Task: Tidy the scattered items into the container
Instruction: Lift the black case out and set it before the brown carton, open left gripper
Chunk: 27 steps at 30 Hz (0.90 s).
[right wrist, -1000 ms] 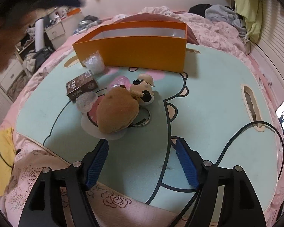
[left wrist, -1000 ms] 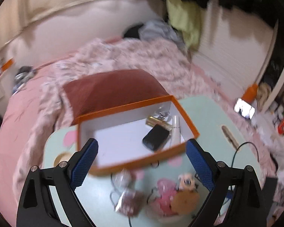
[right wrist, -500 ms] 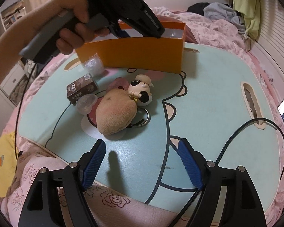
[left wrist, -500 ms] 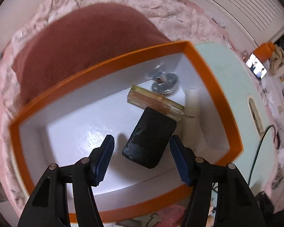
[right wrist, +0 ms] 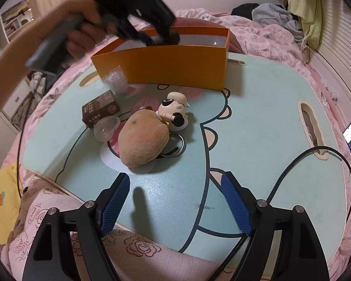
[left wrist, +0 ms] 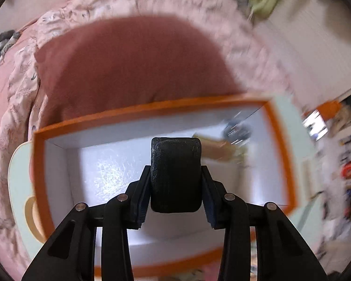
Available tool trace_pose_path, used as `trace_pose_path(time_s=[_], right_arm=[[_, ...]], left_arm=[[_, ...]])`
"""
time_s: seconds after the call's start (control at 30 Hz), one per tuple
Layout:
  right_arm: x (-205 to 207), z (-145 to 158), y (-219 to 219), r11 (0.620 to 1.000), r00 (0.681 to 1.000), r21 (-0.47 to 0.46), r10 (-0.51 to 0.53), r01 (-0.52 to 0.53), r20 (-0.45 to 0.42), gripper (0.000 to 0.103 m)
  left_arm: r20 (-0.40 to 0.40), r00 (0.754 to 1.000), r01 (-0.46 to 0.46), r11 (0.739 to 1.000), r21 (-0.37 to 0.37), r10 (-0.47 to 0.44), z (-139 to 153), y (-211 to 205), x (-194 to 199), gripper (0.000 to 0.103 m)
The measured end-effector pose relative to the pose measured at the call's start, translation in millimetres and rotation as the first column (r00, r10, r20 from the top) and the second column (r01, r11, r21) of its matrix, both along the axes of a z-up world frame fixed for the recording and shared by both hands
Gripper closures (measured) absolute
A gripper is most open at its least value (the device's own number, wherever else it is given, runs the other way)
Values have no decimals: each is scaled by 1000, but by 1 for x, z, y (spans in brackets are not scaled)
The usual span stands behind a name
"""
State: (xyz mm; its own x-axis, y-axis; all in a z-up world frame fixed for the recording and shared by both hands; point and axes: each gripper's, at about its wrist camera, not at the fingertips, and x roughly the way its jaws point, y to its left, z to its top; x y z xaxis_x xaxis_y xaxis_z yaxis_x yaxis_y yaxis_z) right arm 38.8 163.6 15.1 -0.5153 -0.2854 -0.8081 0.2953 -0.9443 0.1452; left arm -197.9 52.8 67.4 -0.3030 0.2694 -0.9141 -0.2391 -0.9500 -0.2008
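The left tool point(left wrist: 175, 187) is closing on the black case point(left wrist: 176, 173) inside the box point(left wrist: 281, 145), likely to move it, while the right tool point(right wrist: 175, 201) waits apart and empty over the desk point(right wrist: 257, 107).

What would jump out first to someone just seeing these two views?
The left tongs are closing on a black case inside the orange box, the pads at its sides. On the teal table in front of the box, a tan plush, a panda figure and a brown carton still lie loose, ahead of the open, empty right tongs.

Dim warm indoor light; left view motion-blurred; fisheye edges dark, bent.
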Motion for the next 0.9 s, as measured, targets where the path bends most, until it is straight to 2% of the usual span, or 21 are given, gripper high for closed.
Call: trace_pose_path(time_s=[0.07, 0.17, 0.27, 0.37, 0.5, 0.6, 0.63, 0.7, 0.8, 0.9], right_arm=[[0, 0, 0, 1000, 1000, 1, 0, 0, 0, 23], [0, 0, -1, 1000, 1000, 2, 0, 0, 0, 23], [0, 0, 0, 1000, 1000, 2, -2, 2, 0, 23], [-1, 0, -1, 1000, 1000, 1, -6, 6, 1, 22], [-1, 1, -1, 1000, 1000, 7, -6, 6, 1, 22], [-1, 0, -1, 1000, 1000, 11, -6, 6, 2, 22], [-1, 0, -1, 1000, 1000, 11, -6, 6, 2, 22], [-1, 0, -1, 1000, 1000, 16, -7, 6, 1, 22], [-1, 0, -1, 1000, 1000, 18, -6, 6, 1, 22], [-1, 0, -1, 1000, 1000, 19, -6, 6, 2, 22]], left_arm=[[-52, 999, 9, 999, 54, -6, 26, -9, 14, 63], [-133, 990, 55, 994, 94, -42, 59, -16, 47, 62], [-169, 982, 114, 983, 147, -88, 70, -20, 80, 62], [-143, 981, 148, 980, 136, -128, 51, -20, 114, 62], [-105, 989, 116, 983, 141, -102, 15, -33, 149, 62], [-159, 986, 60, 998, 28, -54, -6, -36, 177, 62], [-159, 986, 53, 998, 27, -48, -13, -37, 183, 62], [-138, 990, 46, 996, 70, -36, -23, -38, 191, 62], [-166, 986, 8, 999, 46, 0, -29, -39, 202, 62], [-178, 984, -7, 998, 63, 19, -28, -39, 207, 62]])
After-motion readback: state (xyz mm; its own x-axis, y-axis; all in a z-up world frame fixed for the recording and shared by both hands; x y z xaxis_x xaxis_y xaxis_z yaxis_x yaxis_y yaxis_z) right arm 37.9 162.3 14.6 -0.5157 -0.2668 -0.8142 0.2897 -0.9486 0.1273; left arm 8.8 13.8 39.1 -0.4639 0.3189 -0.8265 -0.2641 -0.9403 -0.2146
